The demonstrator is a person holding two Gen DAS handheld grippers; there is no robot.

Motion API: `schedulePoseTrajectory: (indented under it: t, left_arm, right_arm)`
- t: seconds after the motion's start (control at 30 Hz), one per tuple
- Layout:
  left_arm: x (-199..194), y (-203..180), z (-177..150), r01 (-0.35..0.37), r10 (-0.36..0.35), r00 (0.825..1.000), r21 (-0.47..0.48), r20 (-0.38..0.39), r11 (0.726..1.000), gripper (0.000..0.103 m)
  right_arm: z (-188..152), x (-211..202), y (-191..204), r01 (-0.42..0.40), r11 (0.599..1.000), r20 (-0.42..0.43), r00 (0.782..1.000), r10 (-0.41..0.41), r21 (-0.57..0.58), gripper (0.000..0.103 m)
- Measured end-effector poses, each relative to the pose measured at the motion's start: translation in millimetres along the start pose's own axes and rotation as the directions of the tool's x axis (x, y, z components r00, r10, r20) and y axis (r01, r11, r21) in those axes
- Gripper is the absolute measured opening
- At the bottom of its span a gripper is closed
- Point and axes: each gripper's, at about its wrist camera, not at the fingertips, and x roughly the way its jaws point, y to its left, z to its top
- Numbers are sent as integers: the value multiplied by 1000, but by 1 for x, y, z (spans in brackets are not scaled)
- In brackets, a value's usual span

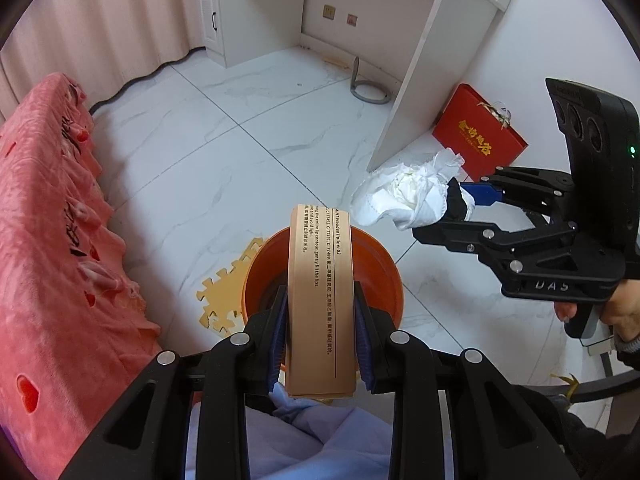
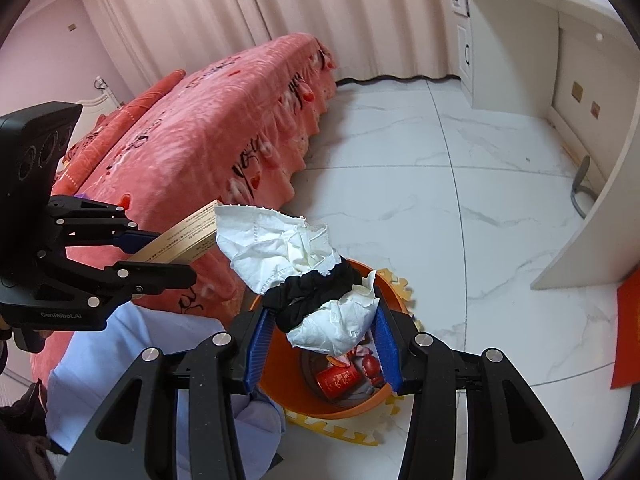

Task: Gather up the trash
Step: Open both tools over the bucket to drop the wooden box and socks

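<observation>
My left gripper (image 1: 320, 332) is shut on a long tan cardboard box (image 1: 320, 300) printed with black text, held over the orange bin (image 1: 380, 268). The same box (image 2: 188, 236) shows at the left of the right wrist view, pinched by the left gripper (image 2: 160, 252). My right gripper (image 2: 320, 344) is shut on a wad of crumpled white tissue (image 2: 280, 248) with a black scrunchie (image 2: 316, 284) around it, above the orange bin (image 2: 280, 380). In the left wrist view the tissue wad (image 1: 404, 196) hangs from the right gripper (image 1: 460, 208). A red can (image 2: 338, 380) lies inside the bin.
A bed with a pink cover (image 2: 192, 136) runs along the left. A yellow puzzle foam mat (image 1: 224, 296) lies under the bin on the white marble floor (image 1: 240, 152). A white desk (image 1: 432, 60) and a red gift box (image 1: 476, 136) stand at the right. Pale blue cloth (image 2: 120, 360) lies below the grippers.
</observation>
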Motion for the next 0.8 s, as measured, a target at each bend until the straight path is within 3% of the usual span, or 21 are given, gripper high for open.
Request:
schedulePoseTrajectory:
  t: [0.17, 0.23, 0.27, 0.3, 0.37, 0.8]
  left_arm:
    - [10, 3, 5, 6, -6, 1000, -7, -16, 1000, 33]
    - [12, 3, 7, 2, -2, 1000, -9, -22, 1000, 33]
    - [14, 3, 7, -2, 2, 1000, -10, -25, 1000, 39]
    - [15, 3, 8, -5, 5, 1000, -13, -26, 1000, 51]
    - [15, 3, 8, -4, 4, 1000, -17, -21, 1000, 60]
    - [3, 6, -2, -26, 26, 1000, -35, -17, 999, 60]
  right_arm:
    - [4, 17, 0, 2, 1000, -20, 1000, -1, 20, 49]
    - [5, 23, -2, 6, 999, -24, 1000, -5, 36, 54]
    - [6, 25, -3, 11, 999, -24, 1000, -10, 43, 60]
    - [6, 26, -3, 16, 999, -22, 1000, -15, 46, 65]
    - [6, 27, -4, 31, 998, -20, 999, -30, 52, 73]
    - [8, 16, 19, -6, 1000, -16, 1000, 7, 26, 73]
